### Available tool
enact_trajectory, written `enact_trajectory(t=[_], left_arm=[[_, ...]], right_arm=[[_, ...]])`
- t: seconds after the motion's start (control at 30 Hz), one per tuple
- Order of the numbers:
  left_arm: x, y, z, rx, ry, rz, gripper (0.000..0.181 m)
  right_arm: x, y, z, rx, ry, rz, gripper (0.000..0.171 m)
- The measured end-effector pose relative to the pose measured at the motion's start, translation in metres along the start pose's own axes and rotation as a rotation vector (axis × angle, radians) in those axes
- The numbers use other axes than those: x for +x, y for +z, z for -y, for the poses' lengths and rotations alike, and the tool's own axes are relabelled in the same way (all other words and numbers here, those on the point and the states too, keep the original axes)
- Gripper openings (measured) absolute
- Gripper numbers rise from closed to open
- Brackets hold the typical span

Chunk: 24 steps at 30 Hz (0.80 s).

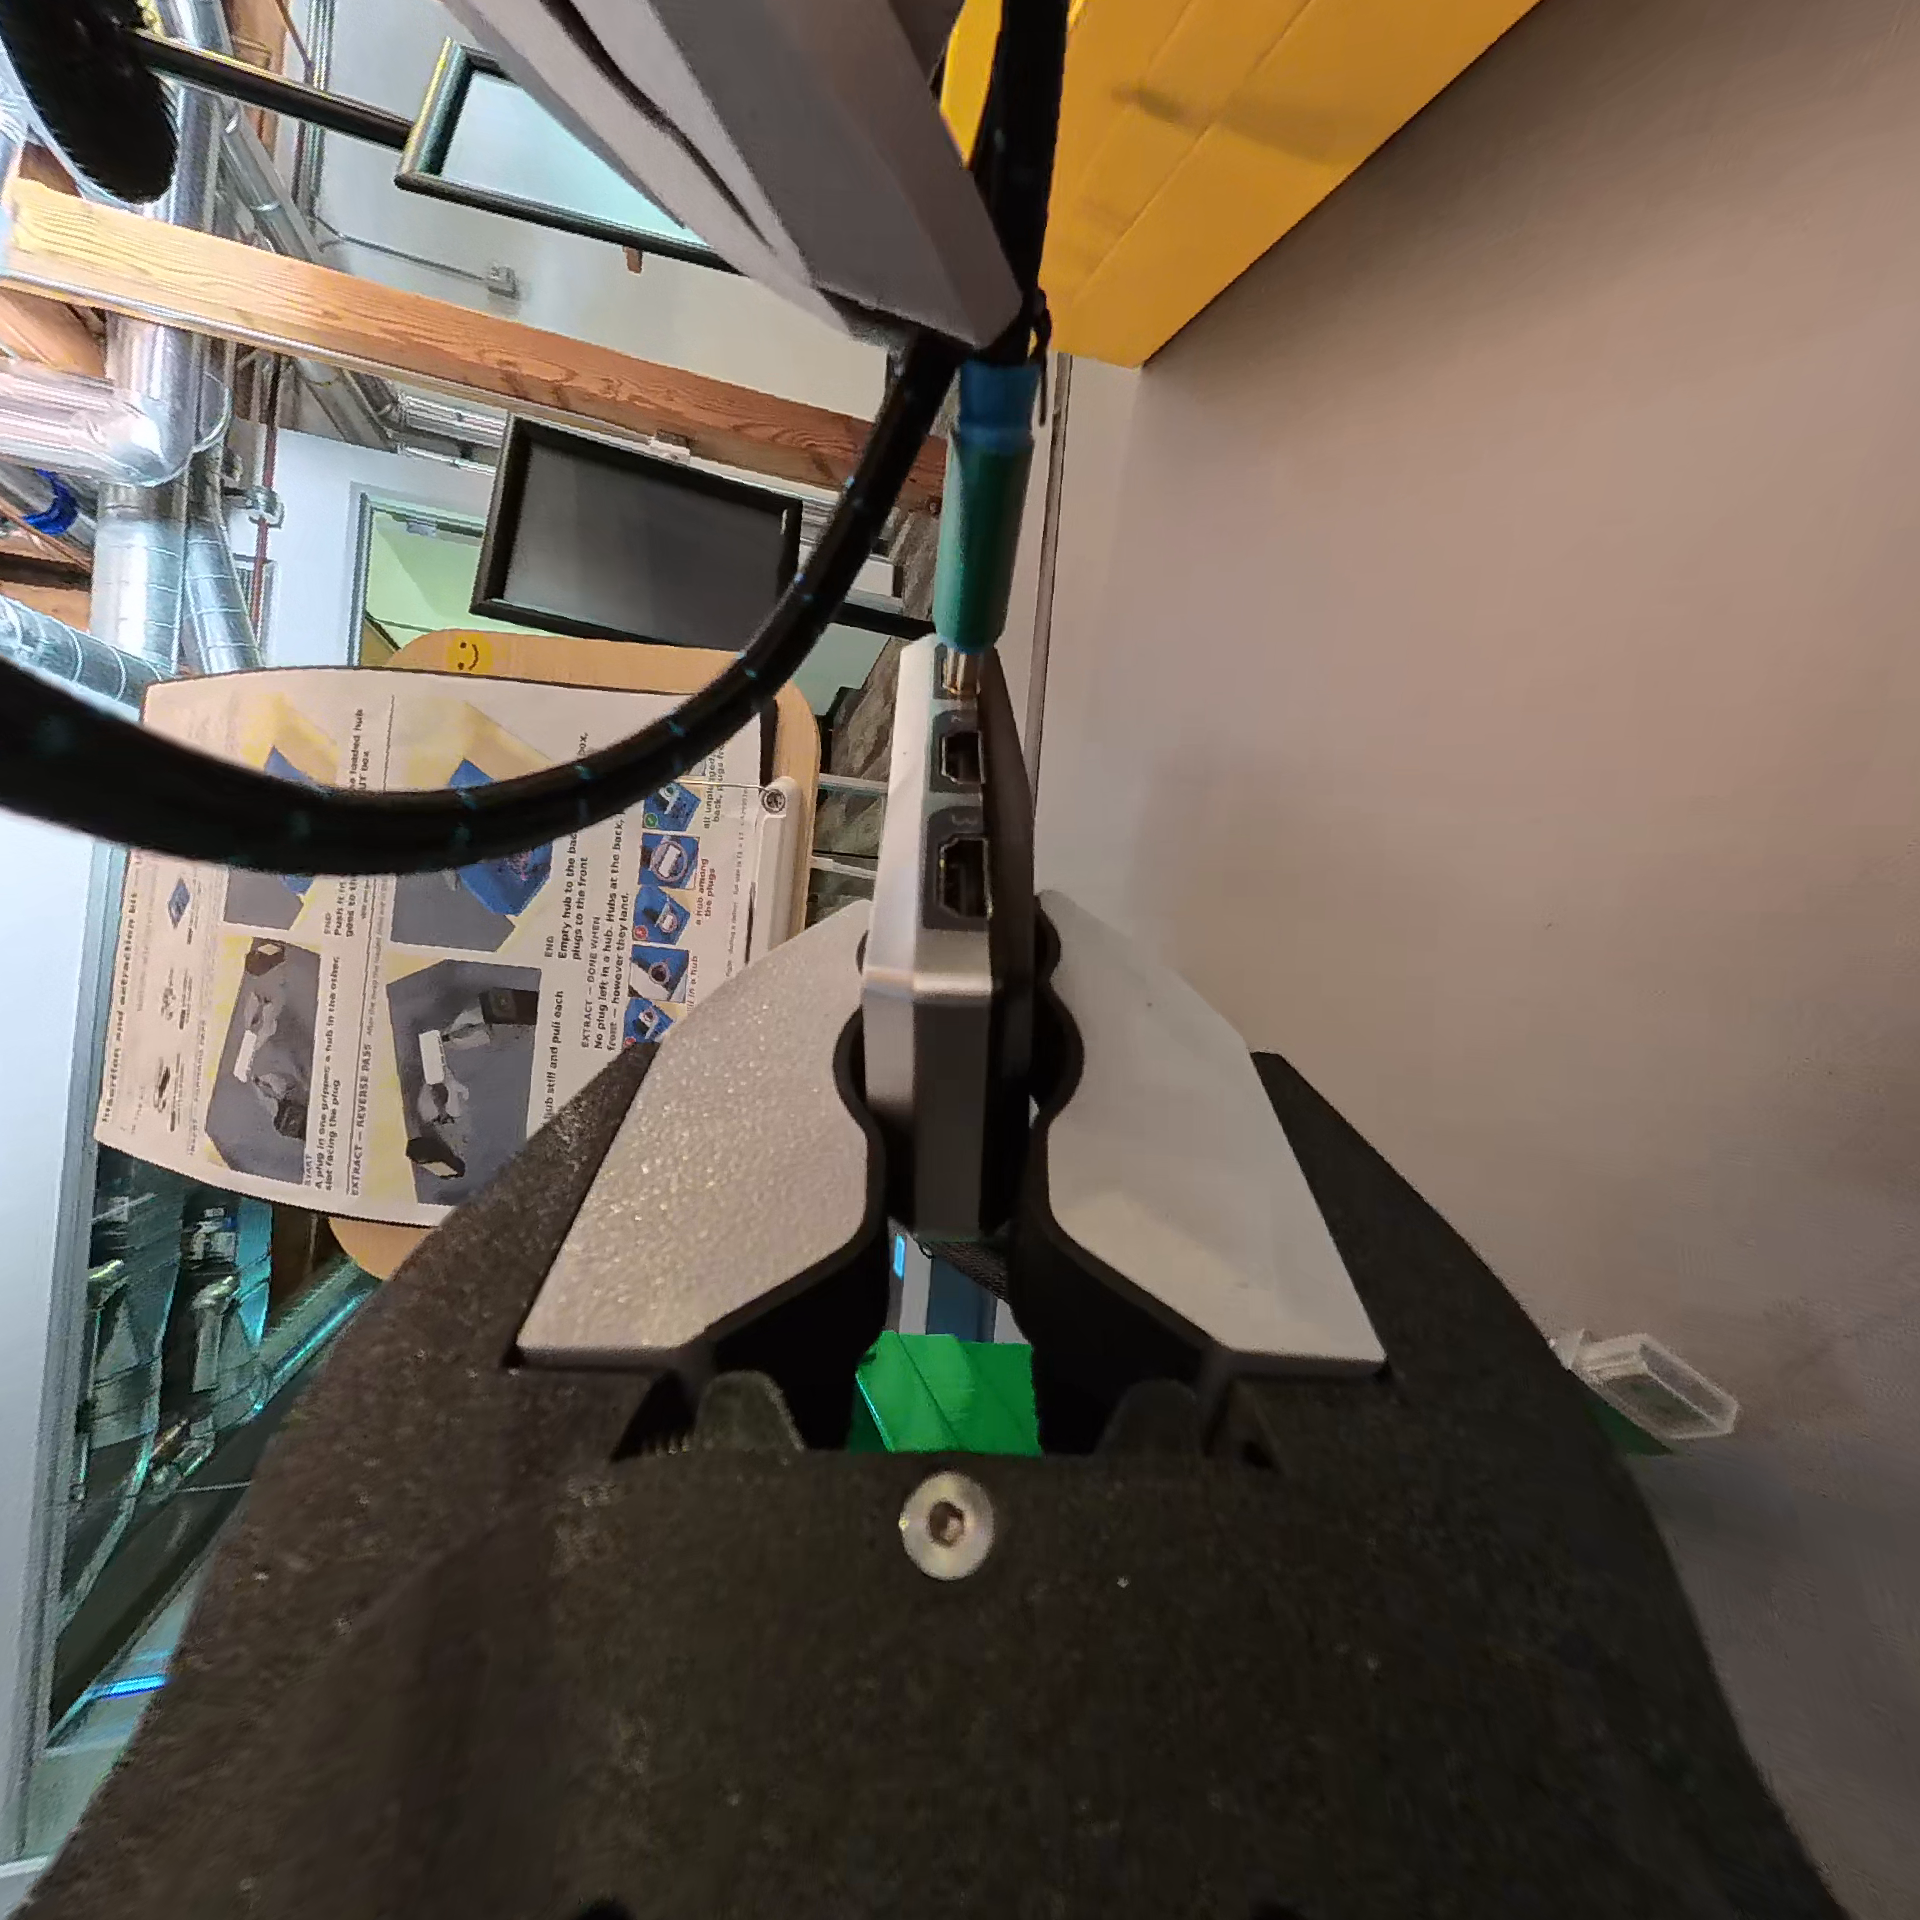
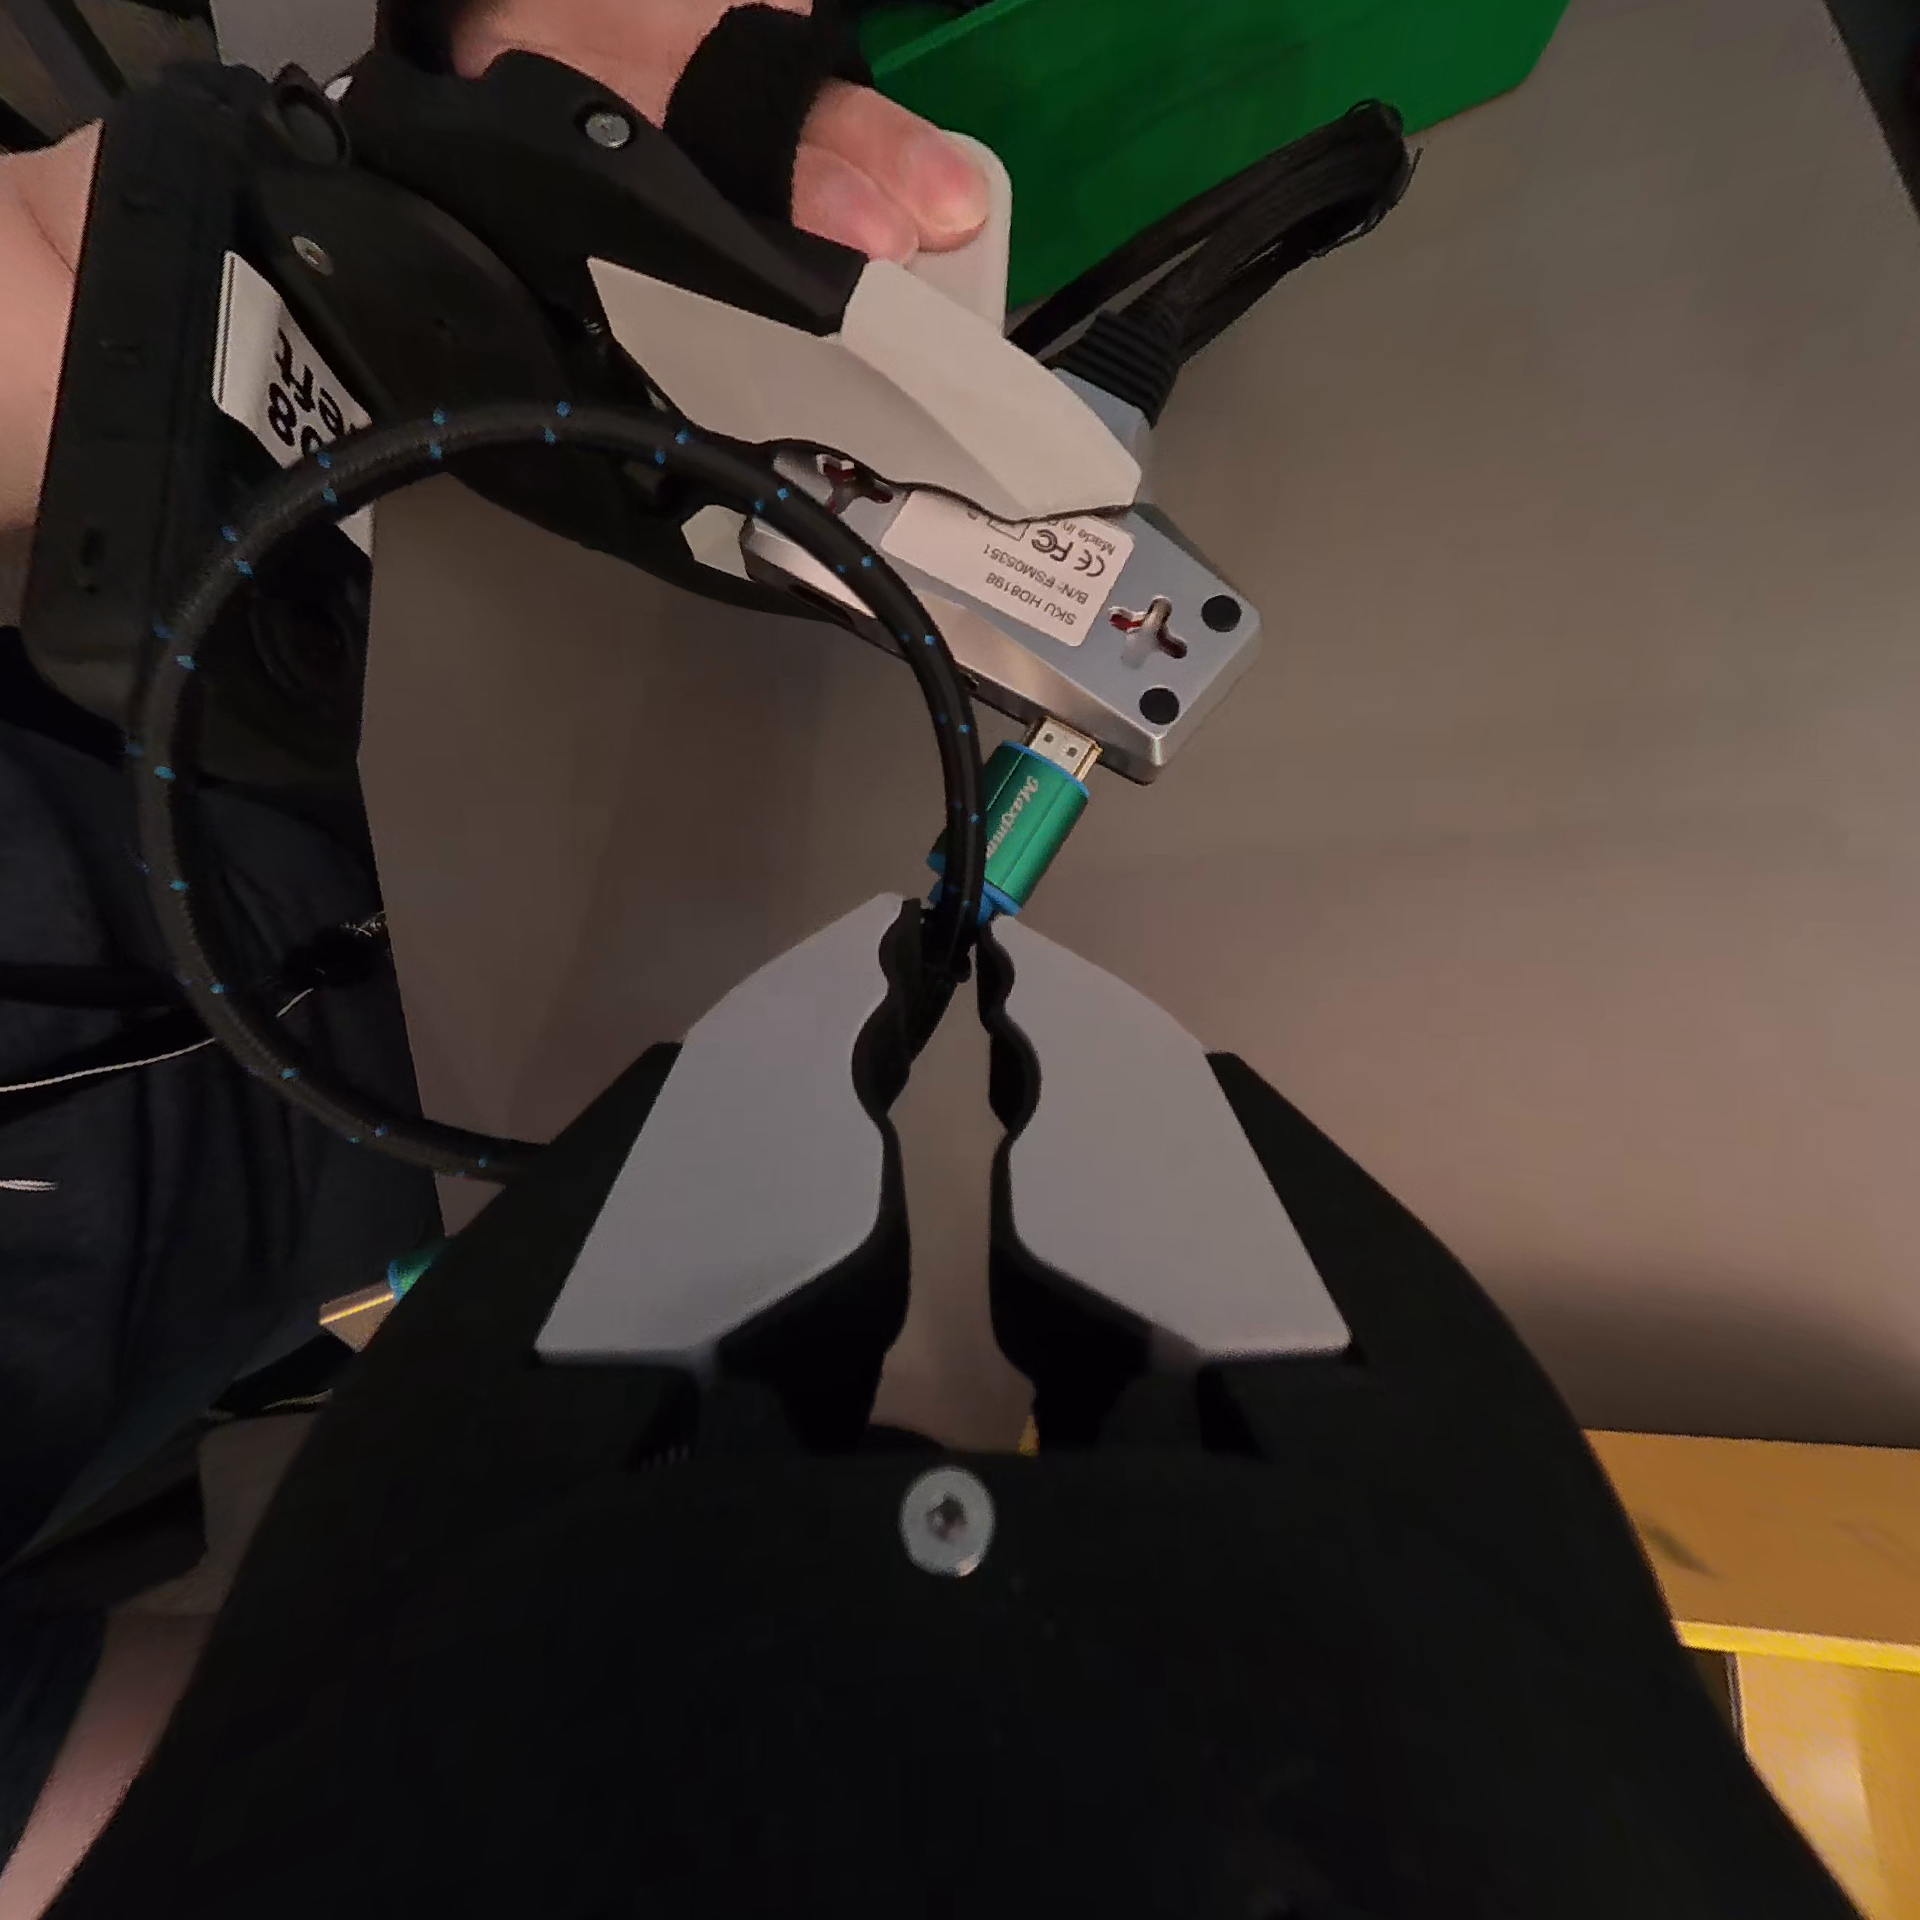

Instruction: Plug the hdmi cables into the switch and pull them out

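Note:
My left gripper (image 1: pixel 956 940) is shut on the silver HDMI switch (image 1: pixel 930 1049) and holds it edge-on above the grey table. Two empty ports (image 1: pixel 961 878) face me. A green HDMI plug (image 1: pixel 982 530) sits at the far port. In the right wrist view the switch (image 2: pixel 1039 592) shows its labelled underside, clamped by the left gripper's white fingers (image 2: pixel 883 384). My right gripper (image 2: pixel 948 930) is shut on the black braided cable (image 2: pixel 197 665) just behind the green plug (image 2: pixel 1029 826). The plug's metal tip (image 2: pixel 1065 748) still shows outside the port.
A green box (image 2: pixel 1195 104) with a bundle of black cables (image 2: pixel 1247 239) lies beyond the switch. A yellow box (image 1: pixel 1195 156) stands at the table's edge. A printed instruction sheet (image 1: pixel 416 935) hangs behind. A small clear plastic piece (image 1: pixel 1652 1387) lies on the table. My hands' fingertips stand some 8 cm from each other.

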<state>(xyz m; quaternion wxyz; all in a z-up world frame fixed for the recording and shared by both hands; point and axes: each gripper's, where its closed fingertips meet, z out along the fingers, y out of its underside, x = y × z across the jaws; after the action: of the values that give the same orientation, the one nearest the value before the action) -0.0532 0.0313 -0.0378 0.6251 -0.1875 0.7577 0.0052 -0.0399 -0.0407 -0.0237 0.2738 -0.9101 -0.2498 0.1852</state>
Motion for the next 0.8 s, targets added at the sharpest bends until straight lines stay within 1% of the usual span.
enact_trajectory(t=[0.17,0.4,0.43,0.5,0.57,0.67,0.8], left_arm=[[-0.003,-0.001,0.0,-0.007,0.022,0.027,0.022],[-0.013,-0.002,-0.001,-0.033,0.046,0.104,0.022],[-0.014,-0.002,-0.002,-0.045,0.056,0.121,0.024],[-0.016,-0.002,-0.001,-0.061,0.069,0.146,0.022],[-0.016,-0.002,-0.001,-0.071,0.067,0.153,0.023],[-0.016,-0.001,-0.002,-0.069,0.067,0.15,0.023],[-0.018,-0.001,-0.004,-0.075,0.048,0.148,0.023]], right_arm=[[0.0,-0.001,0.0,-0.001,-0.019,-0.02,0.01],[0.002,-0.006,0.007,0.022,-0.1,-0.098,0.011],[0.004,-0.007,0.007,0.023,-0.113,-0.117,0.011],[0.012,-0.007,0.008,0.014,-0.141,-0.185,0.032],[0.016,-0.006,0.006,-0.001,-0.159,-0.221,0.033],[0.016,-0.005,0.008,0.009,-0.158,-0.215,0.033],[0.01,-0.01,0.02,0.089,-0.168,-0.182,0.033]])
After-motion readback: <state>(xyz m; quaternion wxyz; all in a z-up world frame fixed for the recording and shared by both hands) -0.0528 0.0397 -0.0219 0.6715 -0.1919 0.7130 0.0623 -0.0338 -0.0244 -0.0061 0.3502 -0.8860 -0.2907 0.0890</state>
